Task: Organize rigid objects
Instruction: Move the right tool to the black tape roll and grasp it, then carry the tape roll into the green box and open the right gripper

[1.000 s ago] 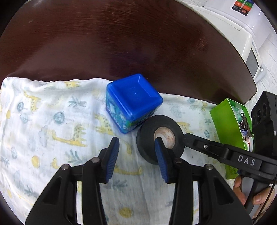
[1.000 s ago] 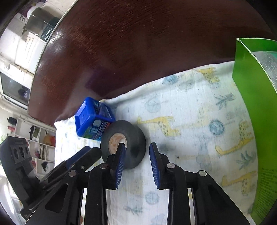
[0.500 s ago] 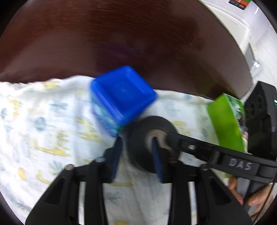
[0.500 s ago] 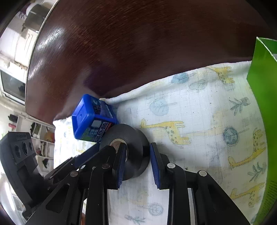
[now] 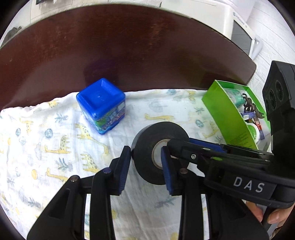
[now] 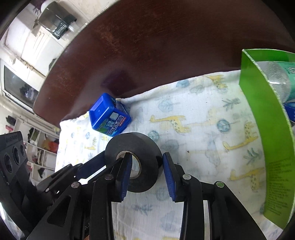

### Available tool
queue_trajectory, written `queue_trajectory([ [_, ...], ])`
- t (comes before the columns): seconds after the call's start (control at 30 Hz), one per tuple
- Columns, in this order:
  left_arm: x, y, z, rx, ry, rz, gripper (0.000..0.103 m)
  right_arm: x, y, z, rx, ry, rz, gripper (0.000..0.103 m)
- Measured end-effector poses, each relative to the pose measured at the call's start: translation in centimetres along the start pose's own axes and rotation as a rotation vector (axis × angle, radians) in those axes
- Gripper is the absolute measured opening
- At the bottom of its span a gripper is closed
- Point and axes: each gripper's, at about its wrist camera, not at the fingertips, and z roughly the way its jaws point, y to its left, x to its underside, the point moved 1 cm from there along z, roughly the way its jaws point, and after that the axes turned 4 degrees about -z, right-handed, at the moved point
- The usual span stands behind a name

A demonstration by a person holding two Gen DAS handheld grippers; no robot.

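Observation:
A black tape roll (image 5: pixel 147 140) (image 6: pixel 132 144) hangs on edge just above the giraffe-print cloth (image 5: pixel 46 147), and both grippers are at it. My left gripper (image 5: pixel 144 153) has one finger outside the roll and one in its core. Its pads press on the roll's wall, though its jaws are opening slightly. From the other side, my right gripper (image 6: pixel 147 157) straddles the opposite wall. Its jaws are opening and its pads stand just off the tape. A blue lidded cube box (image 5: pixel 101 105) (image 6: pixel 108 116) sits at the cloth's far edge.
A green open carton (image 5: pixel 226 112) (image 6: pixel 263 129) holding a bottle and small items stands on the right of the cloth. Beyond the cloth lies the dark wooden table (image 5: pixel 129 46), with a white appliance (image 5: pixel 221 14) behind it. A person's hand (image 5: pixel 267 216) grips the right tool.
My left gripper closed on the roll's wall. The roll has come away from the blue box toward the right and slightly up. My right gripper's jaws have widened around the roll.

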Motion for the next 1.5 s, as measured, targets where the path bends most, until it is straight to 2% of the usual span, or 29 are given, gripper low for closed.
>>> queue_trajectory([
  [0.27, 0.3, -4.1, -3.0, 0.004, -0.065, 0.064, 0.031, 1.0, -0.5, -4.7, -0.027, -0.086, 0.006, 0.038],
  [0.57, -0.1, -11.9, -4.1, 0.036, -0.105, 0.189, 0.031, 2.5, -4.9, -11.5, -0.029, -0.216, 0.073, 0.038],
  [0.73, -0.5, -16.8, -3.1, 0.079, -0.093, 0.252, 0.031, 3.4, -9.3, -15.4, -0.010, -0.285, 0.139, 0.038],
  [1.03, -0.7, -24.6, 0.5, 0.130, -0.048, 0.361, 0.031, 4.4, -16.3, -19.2, 0.047, -0.360, 0.255, 0.038],
  [1.5, -2.5, -30.4, 7.3, 0.149, 0.053, 0.414, 0.031, 3.5, -24.3, -19.5, 0.073, -0.381, 0.379, 0.038],
])
